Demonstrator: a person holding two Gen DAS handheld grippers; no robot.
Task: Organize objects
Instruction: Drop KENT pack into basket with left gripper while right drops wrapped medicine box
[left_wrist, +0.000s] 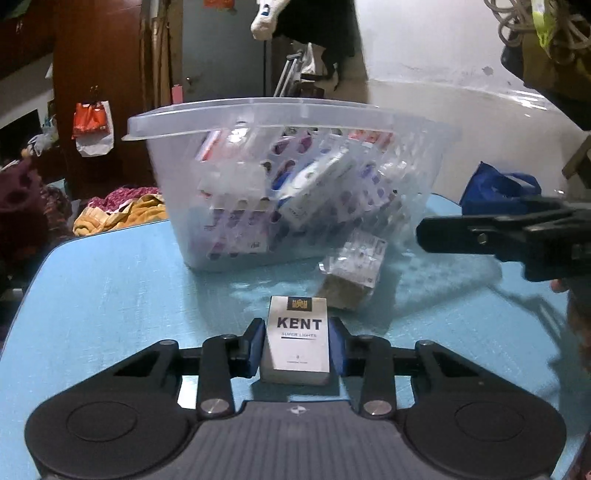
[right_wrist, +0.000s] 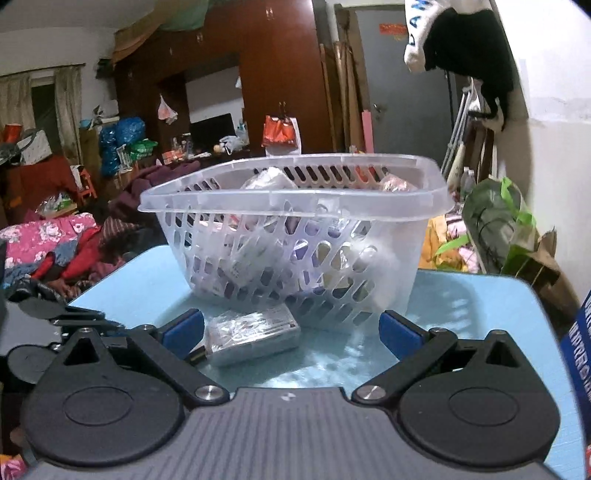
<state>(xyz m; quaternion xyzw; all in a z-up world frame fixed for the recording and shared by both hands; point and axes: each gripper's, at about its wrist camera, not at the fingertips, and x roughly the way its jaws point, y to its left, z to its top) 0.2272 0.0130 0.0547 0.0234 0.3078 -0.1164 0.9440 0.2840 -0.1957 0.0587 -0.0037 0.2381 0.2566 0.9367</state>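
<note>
The left gripper (left_wrist: 297, 345) clamps a white Kent cigarette pack (left_wrist: 298, 338) before the clear slotted plastic basket (left_wrist: 280, 122), while the right gripper (right_wrist: 291, 332) gapes around a cellophane-wrapped pack (right_wrist: 253, 334) on the blue table (left_wrist: 110, 280).

A white Kent pack (left_wrist: 298, 341) lies flat on the blue table, at 6 o'clock from the basket (left_wrist: 288, 192). The basket is clear plastic with many holes in its sides. It stands upright and is full of small packs. A pack in shiny clear wrap (left_wrist: 352, 271) lies tilted, touching the basket's foot at about 5 o'clock.
</note>
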